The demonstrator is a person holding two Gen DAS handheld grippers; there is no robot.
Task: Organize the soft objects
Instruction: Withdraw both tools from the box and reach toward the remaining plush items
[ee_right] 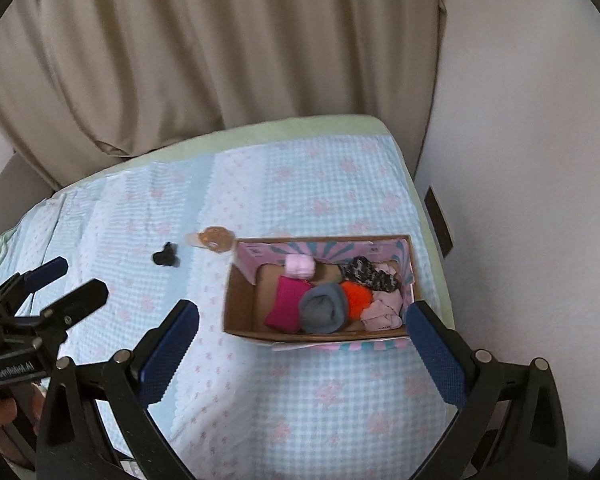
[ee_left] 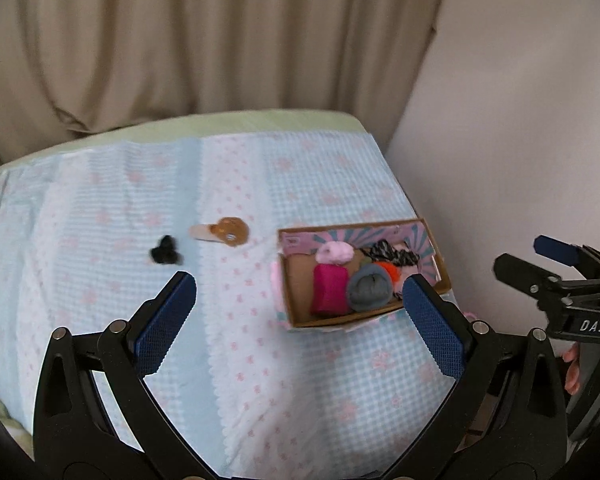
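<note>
A cardboard box [ee_left: 296, 304] [ee_right: 240, 312] with a pink patterned lining sits on the bed at the right. It holds several rolled soft items: a magenta roll [ee_left: 330, 290] [ee_right: 286, 304], a grey roll [ee_left: 370, 286] [ee_right: 324, 308], an orange one [ee_right: 356, 296], a pale pink puff [ee_left: 334, 251] [ee_right: 300, 266] and a black-and-white piece [ee_right: 366, 272]. A small black soft item [ee_left: 166, 251] [ee_right: 166, 257] lies loose on the bed left of the box. My left gripper [ee_left: 300, 312] [ee_right: 66, 280] is open and empty. My right gripper [ee_right: 302, 340] [ee_left: 528, 260] is open and empty, above the box's near side.
A brown and tan object [ee_left: 224, 232] [ee_right: 214, 239] lies beside the black item. The bed has a blue gingham cover [ee_left: 260, 380] [ee_right: 300, 400]. A beige curtain [ee_left: 180, 40] hangs behind the bed. A white wall [ee_right: 520, 160] runs along its right edge.
</note>
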